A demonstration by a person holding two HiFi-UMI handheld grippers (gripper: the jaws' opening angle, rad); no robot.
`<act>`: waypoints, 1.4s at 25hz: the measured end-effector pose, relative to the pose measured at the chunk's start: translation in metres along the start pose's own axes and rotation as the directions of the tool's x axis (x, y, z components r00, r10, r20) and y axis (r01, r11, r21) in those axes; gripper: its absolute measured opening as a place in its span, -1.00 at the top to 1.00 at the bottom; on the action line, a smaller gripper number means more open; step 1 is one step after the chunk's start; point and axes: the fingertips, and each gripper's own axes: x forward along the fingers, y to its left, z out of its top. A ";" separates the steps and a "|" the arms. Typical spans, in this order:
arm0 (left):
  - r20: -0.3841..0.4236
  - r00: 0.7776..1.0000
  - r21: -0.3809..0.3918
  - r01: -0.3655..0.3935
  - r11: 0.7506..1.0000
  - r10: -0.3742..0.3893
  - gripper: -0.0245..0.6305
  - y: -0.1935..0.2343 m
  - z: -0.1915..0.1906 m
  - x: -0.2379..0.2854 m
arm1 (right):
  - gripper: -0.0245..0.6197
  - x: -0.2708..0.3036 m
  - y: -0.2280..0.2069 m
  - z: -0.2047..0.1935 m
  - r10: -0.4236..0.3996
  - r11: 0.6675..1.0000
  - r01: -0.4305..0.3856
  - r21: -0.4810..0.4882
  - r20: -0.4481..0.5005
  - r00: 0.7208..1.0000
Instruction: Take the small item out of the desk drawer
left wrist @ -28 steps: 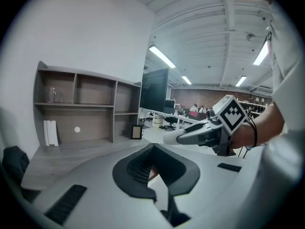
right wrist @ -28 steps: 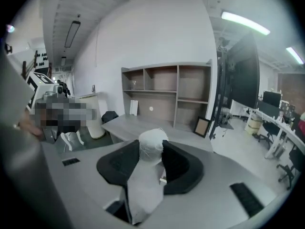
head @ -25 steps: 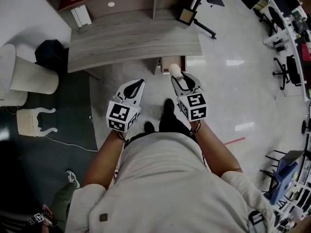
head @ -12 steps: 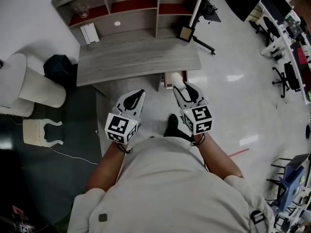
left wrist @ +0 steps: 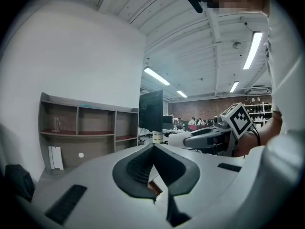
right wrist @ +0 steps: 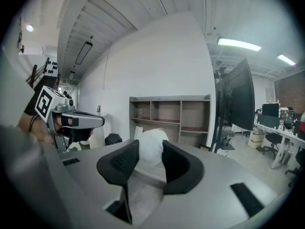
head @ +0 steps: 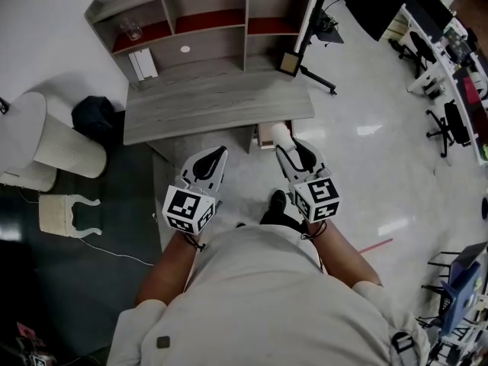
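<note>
A small white fluffy ball (head: 280, 131) sits between the pads of my right gripper (head: 284, 139), which is shut on it. In the right gripper view the ball (right wrist: 151, 146) fills the gap between the black pads (right wrist: 123, 163). The gripper is held in the air just in front of the open desk drawer (head: 266, 136), under the right end of the grey wooden desk (head: 213, 105). My left gripper (head: 218, 154) hovers beside it on the left, shut with nothing in it. In the left gripper view the left gripper (left wrist: 153, 148) shows its tips meeting.
A shelf unit (head: 206, 10) with a glass (head: 131, 29) stands on the desk's back. A monitor arm (head: 313, 21) and a small frame (head: 288, 63) are at the desk's right. A white bin (head: 65, 147), black bag (head: 95, 114) and office chairs (head: 446, 124) flank it.
The head view has tilted so more of the shelf unit shows. Both grippers sit a little lower in frame, and the right one still grips the white ball.
</note>
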 end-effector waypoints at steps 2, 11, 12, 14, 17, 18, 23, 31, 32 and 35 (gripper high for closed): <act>0.005 1.000 -0.002 -0.001 1.000 0.001 0.89 -0.006 0.001 0.001 | 0.43 -0.006 -0.003 0.002 0.003 1.000 -0.003 -0.004 0.014 1.000; 0.007 0.999 -0.009 -0.031 0.999 0.031 0.89 -0.042 0.008 0.021 | 0.43 -0.028 -0.030 0.009 0.060 0.998 -0.059 -0.029 0.044 0.997; 0.008 0.999 -0.010 -0.038 0.999 0.038 0.89 -0.047 0.009 0.025 | 0.43 -0.031 -0.036 0.010 0.068 0.997 -0.066 -0.031 0.046 0.997; 0.009 0.998 -0.014 -0.056 0.998 0.056 0.89 -0.059 0.012 0.033 | 0.43 -0.038 -0.049 0.010 0.082 0.996 -0.081 -0.027 0.050 0.995; 0.015 0.996 -0.026 -0.085 0.996 0.086 0.89 -0.079 0.016 0.050 | 0.43 -0.051 -0.070 0.005 0.111 0.994 -0.110 -0.023 0.047 0.993; 0.018 0.995 -0.031 -0.094 0.995 0.095 0.89 -0.086 0.017 0.056 | 0.43 -0.056 -0.078 0.003 0.120 0.993 -0.119 -0.022 0.044 0.992; 0.021 0.992 -0.040 -0.125 0.991 0.126 0.89 -0.133 0.021 0.090 | 0.43 -0.088 -0.123 -0.004 0.156 0.988 -0.155 -0.022 0.045 0.987; 0.004 0.982 -0.058 -0.189 0.980 0.190 0.89 -0.194 0.024 0.109 | 0.43 -0.128 -0.170 -0.012 0.224 0.975 -0.223 -0.025 0.052 0.973; 0.003 0.980 -0.058 -0.197 0.979 0.198 0.89 -0.198 0.024 0.109 | 0.43 -0.130 -0.172 -0.013 0.234 0.972 -0.234 -0.022 0.054 0.971; -0.003 0.976 -0.053 -0.218 0.975 0.218 0.89 -0.210 0.024 0.108 | 0.43 -0.136 -0.176 -0.018 0.263 0.965 -0.263 -0.017 0.057 0.963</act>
